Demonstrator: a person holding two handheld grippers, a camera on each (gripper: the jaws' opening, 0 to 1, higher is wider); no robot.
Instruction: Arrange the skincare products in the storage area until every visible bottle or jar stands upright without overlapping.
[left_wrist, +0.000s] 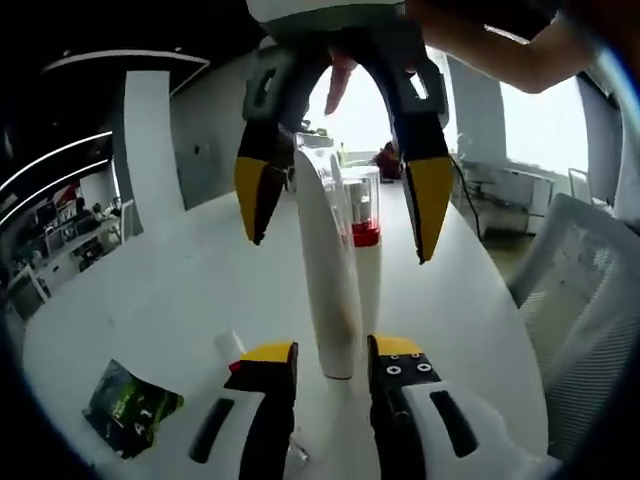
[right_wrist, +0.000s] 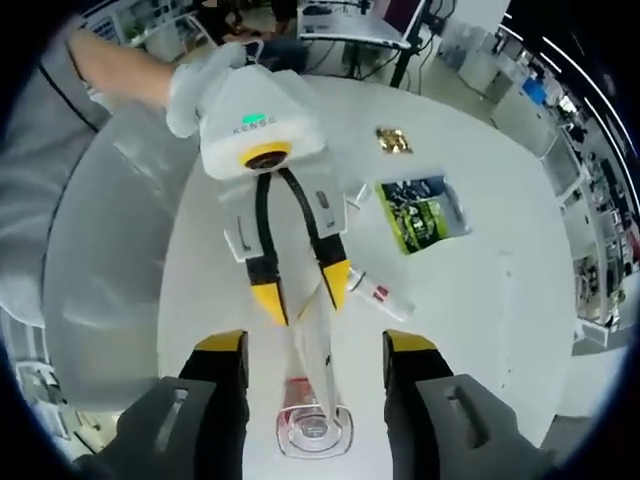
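Your left gripper (left_wrist: 332, 362) has its yellow-tipped jaws close on both sides of the tall white tube (left_wrist: 330, 280), near its base, but I cannot tell if they truly clamp it. Your right gripper (right_wrist: 315, 350) hangs above with jaws apart — the clear-capped bottle with a red band (right_wrist: 312, 425) stands between them, just beside the tube. On the white round table (left_wrist: 150, 300) lie a small white tube (right_wrist: 382, 293), a green-black packet (right_wrist: 420, 213) and a little gold packet (right_wrist: 393, 141), well apart from the standing pair.
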